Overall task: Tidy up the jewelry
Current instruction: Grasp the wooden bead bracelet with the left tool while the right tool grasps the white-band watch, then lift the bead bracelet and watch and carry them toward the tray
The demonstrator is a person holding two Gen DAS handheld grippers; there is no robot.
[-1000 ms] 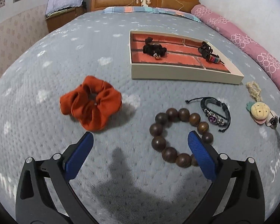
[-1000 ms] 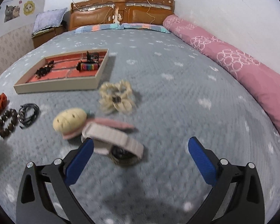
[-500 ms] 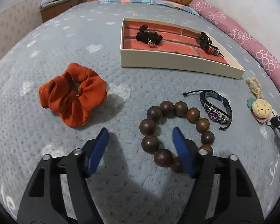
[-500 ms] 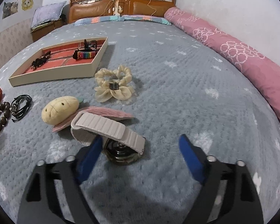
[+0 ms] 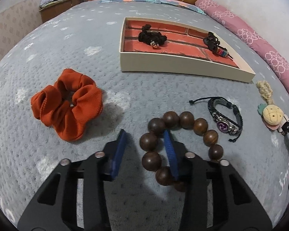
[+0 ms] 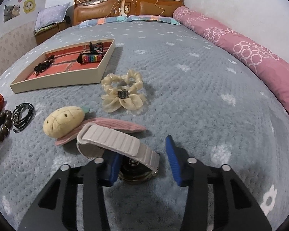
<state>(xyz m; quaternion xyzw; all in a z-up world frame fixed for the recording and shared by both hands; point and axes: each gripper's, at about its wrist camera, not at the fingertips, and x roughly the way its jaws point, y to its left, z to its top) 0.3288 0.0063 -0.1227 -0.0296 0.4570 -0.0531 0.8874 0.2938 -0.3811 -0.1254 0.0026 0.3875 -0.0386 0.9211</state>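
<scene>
In the left wrist view a brown wooden bead bracelet (image 5: 185,119) lies on the grey bedspread. My left gripper (image 5: 145,137) is part closed around its left side, one finger inside the ring, the other outside and apart from the beads. In the right wrist view a watch with a beige strap (image 6: 113,142) lies on the bedspread. My right gripper (image 6: 142,154) straddles its dial end, half open, with the left finger against the strap. A cream jewelry tray (image 5: 183,67) with a red lining holds two dark pieces.
An orange scrunchie (image 5: 67,104) lies left of the beads. A black cord bracelet (image 5: 225,119) and a plush pineapple clip (image 5: 272,115) lie to their right. A cream scrunchie (image 6: 123,90) lies past the watch. A pink bolster (image 6: 250,57) lines the right edge.
Both grippers have moved forward and down and narrowed. The left now has one finger inside the bead ring. The right now brackets the watch.
</scene>
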